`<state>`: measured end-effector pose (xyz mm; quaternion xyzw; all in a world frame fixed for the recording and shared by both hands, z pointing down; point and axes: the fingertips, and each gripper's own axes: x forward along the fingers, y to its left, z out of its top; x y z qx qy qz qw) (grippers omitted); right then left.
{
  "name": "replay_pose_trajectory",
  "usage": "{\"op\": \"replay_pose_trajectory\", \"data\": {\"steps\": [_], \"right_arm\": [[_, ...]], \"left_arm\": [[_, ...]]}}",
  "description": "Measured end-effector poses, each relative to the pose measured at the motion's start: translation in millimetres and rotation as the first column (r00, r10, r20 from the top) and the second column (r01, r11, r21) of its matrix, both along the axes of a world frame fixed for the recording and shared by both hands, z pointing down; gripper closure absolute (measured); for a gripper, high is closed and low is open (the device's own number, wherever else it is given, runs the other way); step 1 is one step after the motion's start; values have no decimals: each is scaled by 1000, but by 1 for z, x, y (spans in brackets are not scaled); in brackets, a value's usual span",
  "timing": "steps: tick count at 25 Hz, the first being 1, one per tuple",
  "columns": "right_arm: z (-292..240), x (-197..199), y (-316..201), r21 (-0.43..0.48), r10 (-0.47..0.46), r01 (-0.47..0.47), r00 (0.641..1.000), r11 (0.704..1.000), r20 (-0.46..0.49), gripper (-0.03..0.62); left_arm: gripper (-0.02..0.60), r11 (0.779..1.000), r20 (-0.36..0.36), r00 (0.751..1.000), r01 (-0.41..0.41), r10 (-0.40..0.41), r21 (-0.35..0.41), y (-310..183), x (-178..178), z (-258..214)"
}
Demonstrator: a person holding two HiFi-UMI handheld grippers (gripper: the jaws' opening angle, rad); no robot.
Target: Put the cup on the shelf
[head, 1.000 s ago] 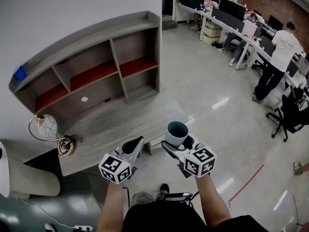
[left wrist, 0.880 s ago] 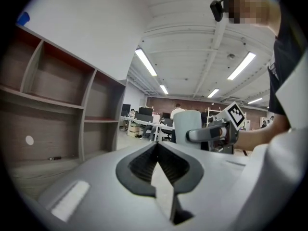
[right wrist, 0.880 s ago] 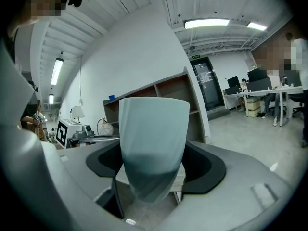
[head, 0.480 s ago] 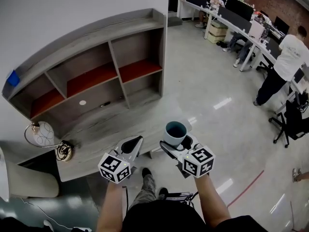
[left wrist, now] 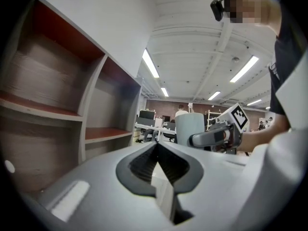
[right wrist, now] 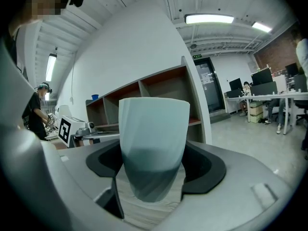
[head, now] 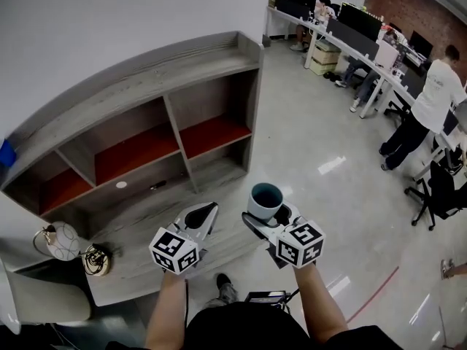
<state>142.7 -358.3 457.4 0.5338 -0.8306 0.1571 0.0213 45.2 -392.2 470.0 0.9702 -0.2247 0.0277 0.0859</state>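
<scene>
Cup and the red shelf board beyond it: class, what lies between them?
Head view: only the shelf unit's bare grey wooden ledge lies between the cup, clamped in the right gripper, and the red board.

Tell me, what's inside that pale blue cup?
From above, the pale blue cup in the right claw shows only a dark teal interior, seemingly empty; the rim hides its near wall.
</scene>
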Motion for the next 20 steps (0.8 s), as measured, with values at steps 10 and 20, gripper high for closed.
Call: {"op": "replay_pose_trajectory", "data": {"steps": [10, 20], "right_arm": [[7, 4, -41, -23, 15, -15, 1000, 1000, 1, 220], [-10, 17, -74, 8, -76, 76, 997, 997, 0, 221]], "left_arm": [[583, 999, -4, 1000, -23, 23, -27, -43, 11, 7], [583, 999, -21, 999, 44, -44, -2, -61, 26, -10]]}}
